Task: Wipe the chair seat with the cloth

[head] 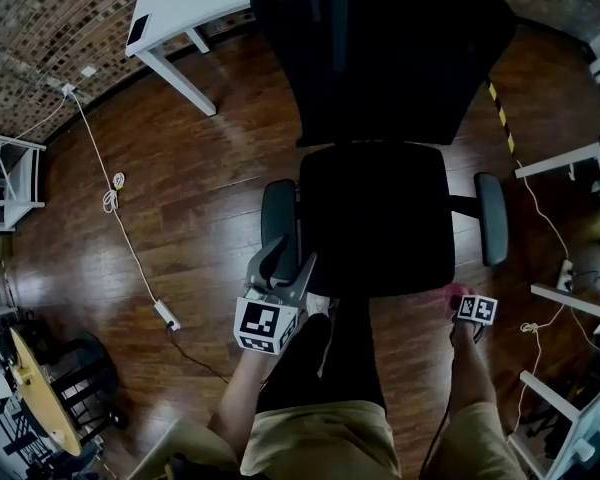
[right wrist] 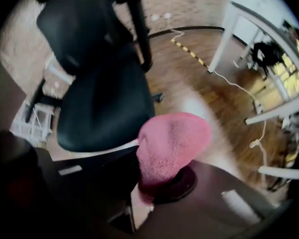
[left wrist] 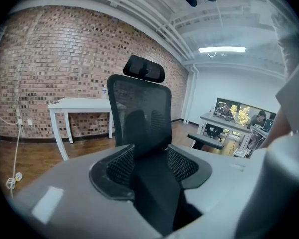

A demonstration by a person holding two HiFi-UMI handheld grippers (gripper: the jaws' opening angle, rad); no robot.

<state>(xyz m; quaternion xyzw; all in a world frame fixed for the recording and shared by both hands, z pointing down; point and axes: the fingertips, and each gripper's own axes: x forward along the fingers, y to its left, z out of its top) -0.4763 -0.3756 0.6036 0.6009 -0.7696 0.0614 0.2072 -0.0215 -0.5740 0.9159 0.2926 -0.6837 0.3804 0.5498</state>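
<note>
The right gripper (right wrist: 157, 180) is clamped on a bunched pink cloth (right wrist: 173, 142) at the front right corner of the black chair seat (right wrist: 107, 108) — contact unclear — while the left gripper (left wrist: 150, 169), jaws spread and empty, sits by the seat's front left corner.

cloth (right wrist: 173, 141): pink, bunched in right gripper (right wrist: 157, 180) jaws | chair seat (head: 375, 218): black
</note>
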